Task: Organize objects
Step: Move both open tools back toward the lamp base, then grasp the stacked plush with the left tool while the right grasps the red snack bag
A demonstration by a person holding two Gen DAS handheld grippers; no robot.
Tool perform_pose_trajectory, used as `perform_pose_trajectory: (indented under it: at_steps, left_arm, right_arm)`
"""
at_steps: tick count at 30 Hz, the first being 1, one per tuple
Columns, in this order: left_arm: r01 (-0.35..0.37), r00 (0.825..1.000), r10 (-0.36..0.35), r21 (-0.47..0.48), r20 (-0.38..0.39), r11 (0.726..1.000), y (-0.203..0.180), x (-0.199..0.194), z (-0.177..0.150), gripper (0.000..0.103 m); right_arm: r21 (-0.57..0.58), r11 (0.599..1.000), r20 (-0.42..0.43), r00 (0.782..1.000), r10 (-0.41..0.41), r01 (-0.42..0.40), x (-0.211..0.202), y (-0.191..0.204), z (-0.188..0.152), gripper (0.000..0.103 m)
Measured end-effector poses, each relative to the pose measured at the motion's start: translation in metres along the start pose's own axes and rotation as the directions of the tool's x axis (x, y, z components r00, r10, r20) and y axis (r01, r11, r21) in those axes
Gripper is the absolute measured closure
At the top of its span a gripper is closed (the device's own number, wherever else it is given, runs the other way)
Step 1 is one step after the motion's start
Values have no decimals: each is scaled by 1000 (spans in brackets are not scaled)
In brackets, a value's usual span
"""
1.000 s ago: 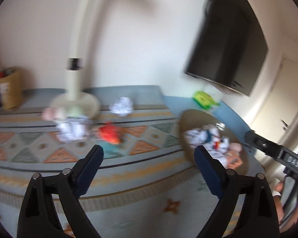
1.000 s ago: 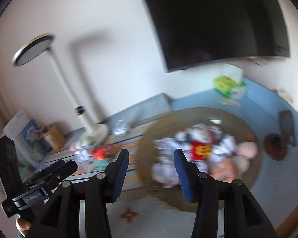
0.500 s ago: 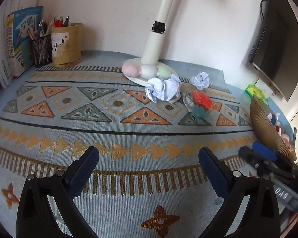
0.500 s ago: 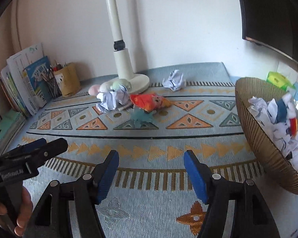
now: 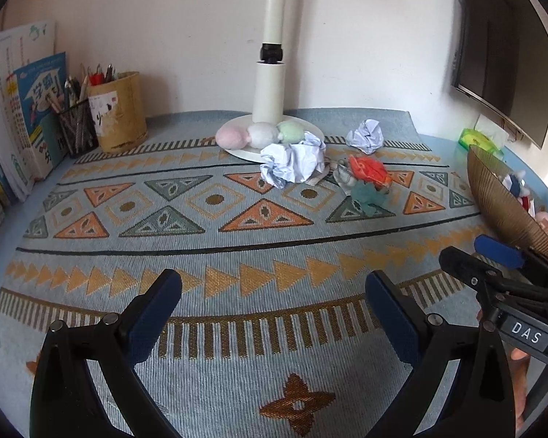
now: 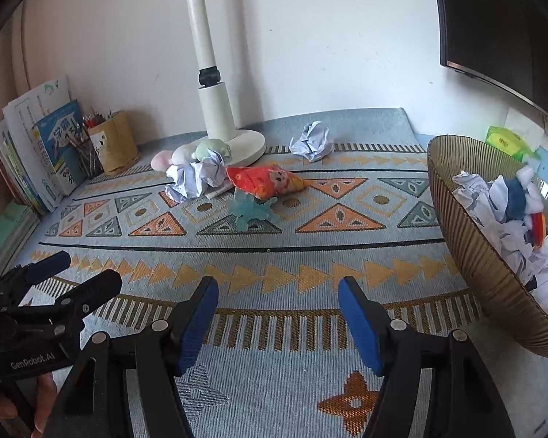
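Observation:
On the patterned blue mat lie two crumpled paper balls (image 5: 292,162) (image 6: 312,141), an orange snack packet (image 6: 263,180), a pale blue snowflake toy (image 6: 250,210) and a pink, white and green plush (image 5: 259,134) against the lamp base. A ribbed brown bowl (image 6: 471,241) at the right holds crumpled paper and small toys. My left gripper (image 5: 274,294) hangs open over the mat's near part, nothing between its fingers. My right gripper (image 6: 277,301) is open too, empty, left of the bowl. Each gripper shows at the edge of the other's view (image 5: 493,255) (image 6: 58,273).
A white lamp pole (image 5: 270,84) rises from a round base at the back. Books (image 6: 29,146) and two pencil holders (image 5: 118,111) stand at the back left. A dark screen (image 5: 504,47) hangs on the right wall above a green tissue pack (image 6: 507,142).
Both views swung down from the wall and bowl to the mat, then settled closer to it. The right gripper's jaws widened early and have since held still.

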State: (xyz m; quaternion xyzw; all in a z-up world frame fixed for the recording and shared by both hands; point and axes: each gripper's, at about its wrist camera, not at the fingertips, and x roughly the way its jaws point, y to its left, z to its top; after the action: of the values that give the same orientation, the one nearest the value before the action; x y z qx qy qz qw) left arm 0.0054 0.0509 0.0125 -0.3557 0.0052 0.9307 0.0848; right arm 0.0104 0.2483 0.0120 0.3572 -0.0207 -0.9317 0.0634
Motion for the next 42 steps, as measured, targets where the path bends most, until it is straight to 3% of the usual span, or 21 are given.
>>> perform_pose_trajectory:
  at_steps: [6,11,13,16,19,22,24,29,31,32,34,39,41,42]
  left_arm:
    - [-3,1000,3,21,0,1000,-3,0,0,2]
    - [51,998,-52,-37,-32,998,9,3,3,3]
    - [104,991,-110,-79,-73,991,19,2,11,4]
    - [140,989,-142,-45,-41,989,33,-9,41,4]
    - [216,976,-216,-5,-31,976,49,-3,84,3]
    - [196,981,-195,96,-21,976,58,27,120,3]
    - [219,975,-211,172,-63,960,58,55,135,3]
    - [247,965,-203,306,-168,920,53,122,156,4]
    - [262,960,-209,342,-184,902,50,138,157,18]
    - [275,957,-216,360,-196,892,47,145,156,36]
    - [320,941,-245,375,-233,870,43,156,152,35]
    - [366,923,-281,368,-264,855,37,162,152,36]
    - [401,905,-308,349,-292,847,34,165,151,37]
    - [415,898,-317,349,-306,840,31,165,149,37]
  right_arm:
    - [-12,1000,-7,1000,-14,14,2,2,0,37]
    - [-30,999,-17,1000,-24,24,5,5,0,37]
    - [-3,1000,-17,1000,-1,1,0,1,2,37]
    - [99,983,-49,986,158,-153,-8,-12,21,37]
    - [107,980,-69,982,174,-166,-9,-9,56,37]
    - [137,974,-80,978,191,-179,5,-4,85,37]
    - [214,961,-113,973,200,-173,26,-10,98,37]
    - [428,886,-186,942,279,-178,90,-34,113,37]
    - [461,873,-200,940,278,-160,106,-40,114,37]
    - [471,868,-204,939,278,-155,112,-42,114,37]
    - [477,865,-214,934,286,-156,121,-41,114,37]
    - [479,864,-247,922,300,-153,141,-32,110,37]
    - [450,883,-250,931,267,-133,143,-27,110,43]
    - [429,895,-248,937,247,-122,142,-27,111,50]
